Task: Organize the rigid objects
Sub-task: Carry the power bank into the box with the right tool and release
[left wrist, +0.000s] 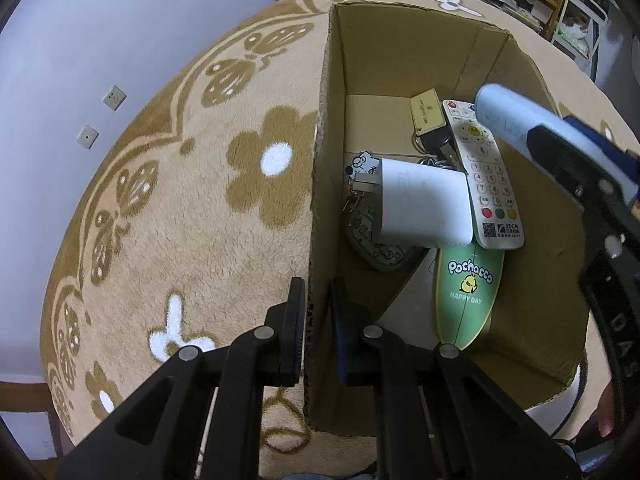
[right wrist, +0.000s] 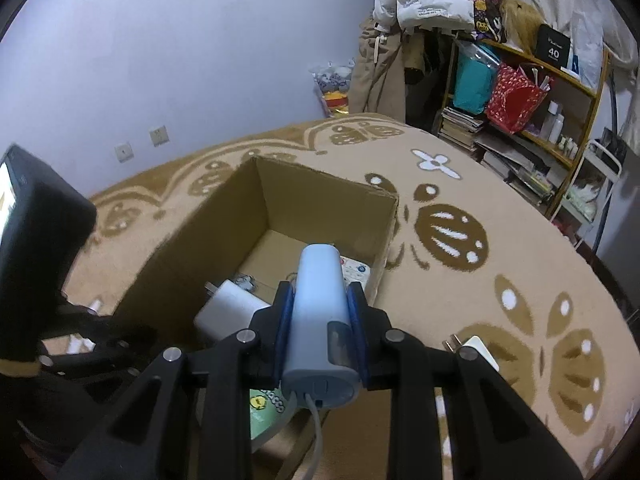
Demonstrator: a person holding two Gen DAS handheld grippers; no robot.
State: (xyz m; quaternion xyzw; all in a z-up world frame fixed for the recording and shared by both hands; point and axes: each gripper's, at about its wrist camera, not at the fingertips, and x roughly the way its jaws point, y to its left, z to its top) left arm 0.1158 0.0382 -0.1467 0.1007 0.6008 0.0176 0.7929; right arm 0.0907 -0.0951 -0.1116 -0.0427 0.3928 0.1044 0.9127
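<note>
An open cardboard box (left wrist: 400,40) (right wrist: 320,192) stands on a tan flowered carpet. My left gripper (left wrist: 316,320) is shut on the box's left wall near its front corner. My right gripper (right wrist: 320,312) is shut on a light blue cylindrical device (right wrist: 318,320) and holds it above the box; it shows at the upper right in the left wrist view (left wrist: 508,120). Inside lie a white charger (left wrist: 420,208) (right wrist: 228,308), a white remote (left wrist: 484,172), a green Pochacco card (left wrist: 468,292), a yellow tag with keys (left wrist: 428,114) and a keychain (left wrist: 372,236).
Another white charger (right wrist: 476,350) lies on the carpet (right wrist: 520,280) to the right of the box. A cluttered shelf (right wrist: 540,112) and hanging coats stand at the back right. A lilac wall with sockets (right wrist: 160,135) runs along the left.
</note>
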